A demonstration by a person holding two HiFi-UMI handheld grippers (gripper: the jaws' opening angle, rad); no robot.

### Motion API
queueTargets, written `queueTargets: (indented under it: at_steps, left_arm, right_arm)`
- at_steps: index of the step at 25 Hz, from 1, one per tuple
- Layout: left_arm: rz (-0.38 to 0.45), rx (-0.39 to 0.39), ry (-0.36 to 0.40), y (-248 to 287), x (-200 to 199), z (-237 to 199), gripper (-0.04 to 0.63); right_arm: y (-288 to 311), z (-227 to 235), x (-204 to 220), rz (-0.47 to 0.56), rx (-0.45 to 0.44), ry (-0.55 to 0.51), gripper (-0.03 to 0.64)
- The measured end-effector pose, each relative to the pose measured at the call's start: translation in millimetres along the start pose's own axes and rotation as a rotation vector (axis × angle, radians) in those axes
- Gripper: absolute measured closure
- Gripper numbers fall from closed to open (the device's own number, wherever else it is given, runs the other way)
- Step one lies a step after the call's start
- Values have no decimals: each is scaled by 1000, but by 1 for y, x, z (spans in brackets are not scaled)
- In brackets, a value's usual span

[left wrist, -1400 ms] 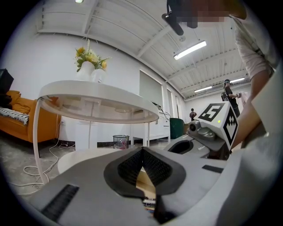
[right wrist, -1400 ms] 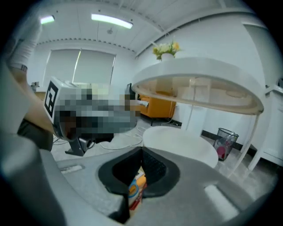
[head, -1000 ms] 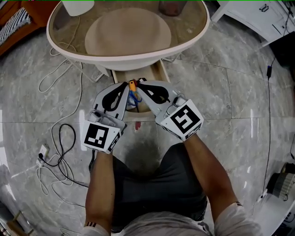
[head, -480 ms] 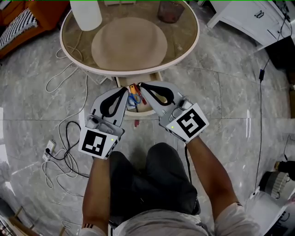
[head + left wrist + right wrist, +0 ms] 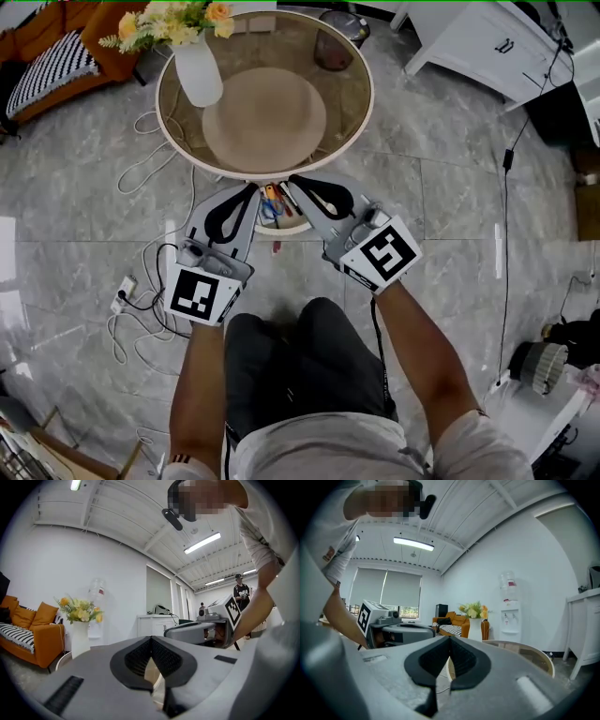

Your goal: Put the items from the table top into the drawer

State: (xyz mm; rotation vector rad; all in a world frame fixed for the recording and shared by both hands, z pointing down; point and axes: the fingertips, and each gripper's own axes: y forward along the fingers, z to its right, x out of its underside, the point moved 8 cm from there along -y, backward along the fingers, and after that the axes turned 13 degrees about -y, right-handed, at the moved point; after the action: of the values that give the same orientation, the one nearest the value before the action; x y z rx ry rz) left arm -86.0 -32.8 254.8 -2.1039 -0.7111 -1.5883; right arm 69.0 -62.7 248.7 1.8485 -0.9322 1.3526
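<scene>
The round glass-topped table [image 5: 360, 94] carries only a white vase of flowers [image 5: 199, 77]. Under its near edge a small drawer [image 5: 281, 228] stands open, with orange and blue items [image 5: 272, 201] inside. My left gripper [image 5: 254, 187] and my right gripper [image 5: 292, 179] are held side by side above the drawer, both pointing level toward the table. In the left gripper view the left gripper [image 5: 151, 639] has its pads together with nothing between them. The right gripper [image 5: 450, 638] is likewise shut and empty in its own view, with the table rim [image 5: 534, 656] beyond it.
Loose white and black cables [image 5: 141, 300] and a power strip [image 5: 124, 292] lie on the marble floor at the left. A white cabinet [image 5: 478, 47] stands at the upper right, a bin [image 5: 335, 36] behind the table, an orange sofa [image 5: 47, 42] at the upper left.
Both grippers and the head camera have risen together; the table and drawer look smaller and farther below. Both grippers stay shut and empty.
</scene>
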Motion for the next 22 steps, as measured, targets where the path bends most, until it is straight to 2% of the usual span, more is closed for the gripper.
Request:
queueTargets:
  at_steps: [7,11,18,22]
  left_arm:
    - [-31,19,12,-9,-92,46,597]
    - [-11,17,6,-13,-145,76,597]
    - [9,24,2,-34,-224,128,597]
    - [9,34,4,-44,-258,150,596]
  right_arm:
    - [-21,10,-105,30,5,12,617]
    - [-38,10,-158,49,1,15,617]
    - [-75,1,-243,97,13,33,617]
    - [-97,-7,-278,118,19,47,617]
